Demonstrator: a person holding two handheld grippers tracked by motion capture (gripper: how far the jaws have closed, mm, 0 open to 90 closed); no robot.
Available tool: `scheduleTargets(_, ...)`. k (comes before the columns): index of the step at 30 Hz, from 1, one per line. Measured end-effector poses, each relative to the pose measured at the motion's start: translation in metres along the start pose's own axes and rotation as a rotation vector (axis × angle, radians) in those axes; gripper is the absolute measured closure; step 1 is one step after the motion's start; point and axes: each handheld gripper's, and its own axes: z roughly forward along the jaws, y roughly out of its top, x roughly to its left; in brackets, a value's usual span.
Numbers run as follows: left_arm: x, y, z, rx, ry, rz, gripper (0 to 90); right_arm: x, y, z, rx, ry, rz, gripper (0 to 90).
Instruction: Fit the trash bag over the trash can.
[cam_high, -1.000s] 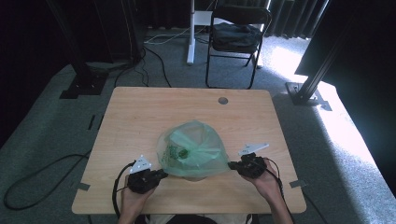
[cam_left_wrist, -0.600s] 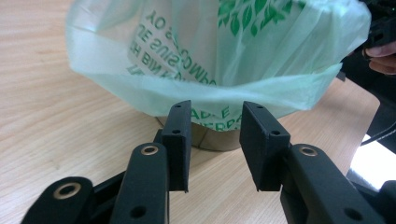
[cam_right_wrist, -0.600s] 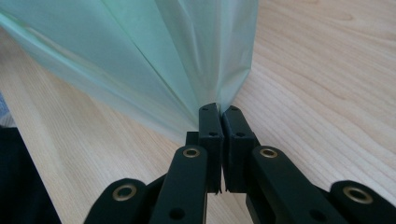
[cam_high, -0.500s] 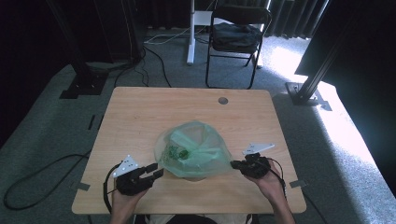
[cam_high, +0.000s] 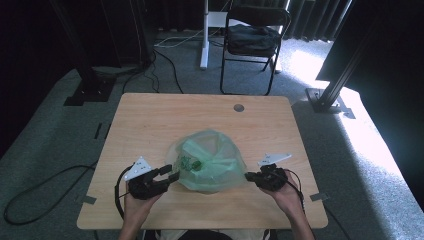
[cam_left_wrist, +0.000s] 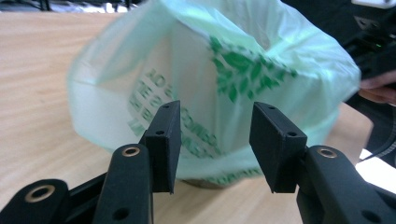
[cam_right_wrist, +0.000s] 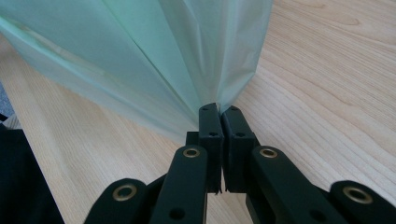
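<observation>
A pale green plastic bag (cam_high: 207, 160) with dark green print lies puffed up on the wooden table (cam_high: 165, 115), near its front middle. My left gripper (cam_high: 171, 173) sits just off the bag's left side; its jaws have just been opening and stand apart with nothing between them. In the left gripper view the bag (cam_left_wrist: 210, 84) rises right behind the open gripper (cam_left_wrist: 215, 144). My right gripper (cam_high: 248, 176) is at the bag's right edge. In the right gripper view that gripper (cam_right_wrist: 219, 116) is shut on a pinched fold of the bag (cam_right_wrist: 154, 56).
A small round grommet hole (cam_high: 238, 107) sits near the table's far edge. Beyond the table stand a black chair (cam_high: 255, 40) and a white post (cam_high: 204, 35) on grey carpet. Cables trail on the floor at the left (cam_high: 45, 195).
My left gripper has let go of the bag, opened and drawn slightly away from it. The right gripper has kept its hold in place.
</observation>
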Motion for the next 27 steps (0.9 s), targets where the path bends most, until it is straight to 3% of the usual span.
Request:
scheduleTargets(6, 0.004, -0.011, 0.020, 0.099, -0.051, -0.022, 67.7, 0.000, 0.000, -0.001, -0.003, -0.001, 0.004, 88.1)
scheduleTargets(9, 0.002, -0.020, 0.029, 0.160, -0.068, -0.011, 82.7, -0.001, 0.000, -0.001, -0.003, -0.003, 0.003, 88.1)
scheduleTargets(13, -0.001, -0.030, 0.040, 0.238, -0.041, 0.019, 88.8, -0.002, 0.000, -0.001, 0.001, -0.003, 0.006, 88.4)
scheduleTargets(18, 0.002, -0.032, 0.041, 0.261, -0.005, 0.015, 90.0, -0.004, -0.003, -0.001, 0.007, -0.007, 0.014, 89.6)
scheduleTargets(23, 0.006, -0.037, 0.042, 0.315, 0.046, 0.015, 90.0, -0.008, -0.008, 0.000, 0.014, -0.014, 0.028, 90.0)
scheduleTargets(27, 0.015, -0.040, 0.039, 0.318, 0.085, -0.026, 90.0, -0.009, -0.010, 0.001, 0.019, -0.015, 0.031, 89.9)
